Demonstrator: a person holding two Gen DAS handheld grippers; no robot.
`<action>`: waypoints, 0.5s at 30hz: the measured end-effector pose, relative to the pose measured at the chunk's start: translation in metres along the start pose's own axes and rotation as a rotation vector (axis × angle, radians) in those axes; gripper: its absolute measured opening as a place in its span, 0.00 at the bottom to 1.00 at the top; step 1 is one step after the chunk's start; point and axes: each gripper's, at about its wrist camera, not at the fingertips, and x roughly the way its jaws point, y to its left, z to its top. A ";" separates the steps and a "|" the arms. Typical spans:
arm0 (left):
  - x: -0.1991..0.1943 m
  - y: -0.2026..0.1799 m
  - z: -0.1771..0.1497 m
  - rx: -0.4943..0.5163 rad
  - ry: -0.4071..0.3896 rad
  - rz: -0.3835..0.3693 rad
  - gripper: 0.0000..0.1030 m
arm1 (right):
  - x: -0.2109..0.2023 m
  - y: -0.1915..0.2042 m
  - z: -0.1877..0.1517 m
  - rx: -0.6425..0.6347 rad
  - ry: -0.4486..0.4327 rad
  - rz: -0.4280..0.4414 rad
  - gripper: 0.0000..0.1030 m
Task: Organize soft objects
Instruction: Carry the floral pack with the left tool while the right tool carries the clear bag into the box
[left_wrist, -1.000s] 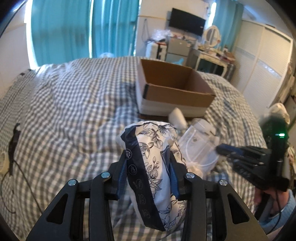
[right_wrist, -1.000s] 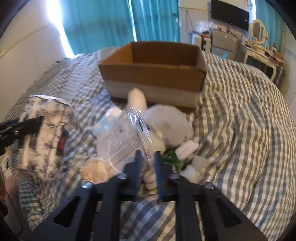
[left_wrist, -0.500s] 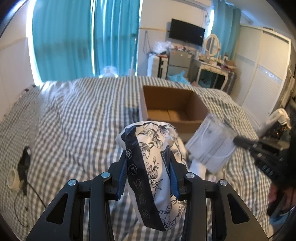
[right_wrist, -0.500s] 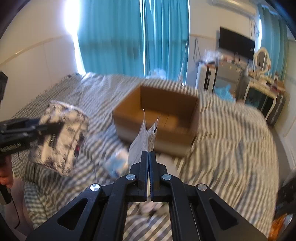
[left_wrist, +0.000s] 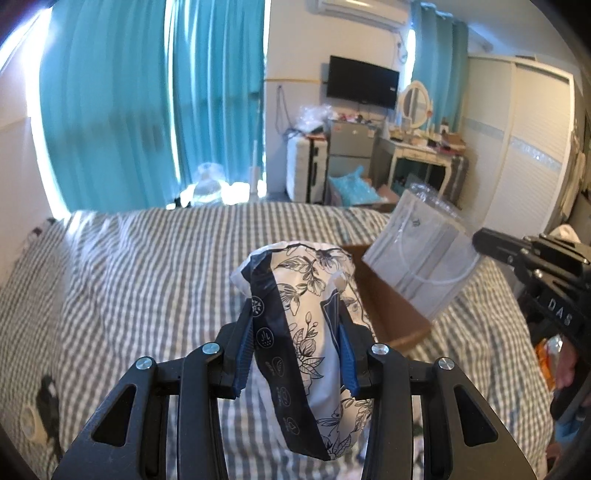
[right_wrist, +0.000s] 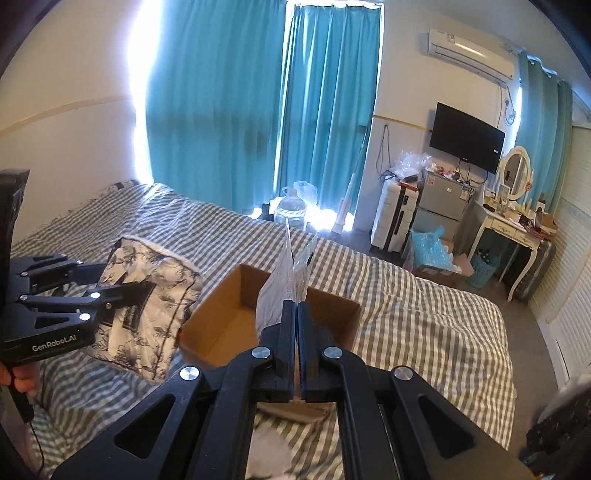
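My left gripper (left_wrist: 295, 339) is shut on a white pack with a dark floral print (left_wrist: 306, 332) and holds it in the air above the bed; it also shows in the right wrist view (right_wrist: 147, 302). My right gripper (right_wrist: 296, 325) is shut on the edge of a clear plastic pack of white face masks (right_wrist: 286, 284) and holds it over the open cardboard box (right_wrist: 229, 325). In the left wrist view the mask pack (left_wrist: 421, 258) hangs above the box (left_wrist: 391, 310), with the right gripper (left_wrist: 517, 254) at the far right.
The box stands on a bed with a grey checked cover (right_wrist: 424, 325). White soft items (right_wrist: 269, 454) lie on the bed below my right gripper. Teal curtains (right_wrist: 258, 110), a suitcase, a small fridge and a dressing table (right_wrist: 513, 229) stand beyond the bed.
Both grippers have risen with their loads. The mask pack was lifted off the bed and now hangs over the box. The floral pack has moved up and toward the box.
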 end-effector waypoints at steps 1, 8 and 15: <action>0.008 -0.002 0.003 0.005 0.003 -0.004 0.38 | 0.009 -0.002 0.000 0.004 0.009 0.004 0.01; 0.082 -0.015 0.007 0.015 0.058 -0.022 0.38 | 0.074 -0.019 -0.020 0.041 0.098 0.016 0.01; 0.119 -0.025 -0.001 0.044 0.098 -0.069 0.46 | 0.119 -0.039 -0.045 0.088 0.149 0.047 0.01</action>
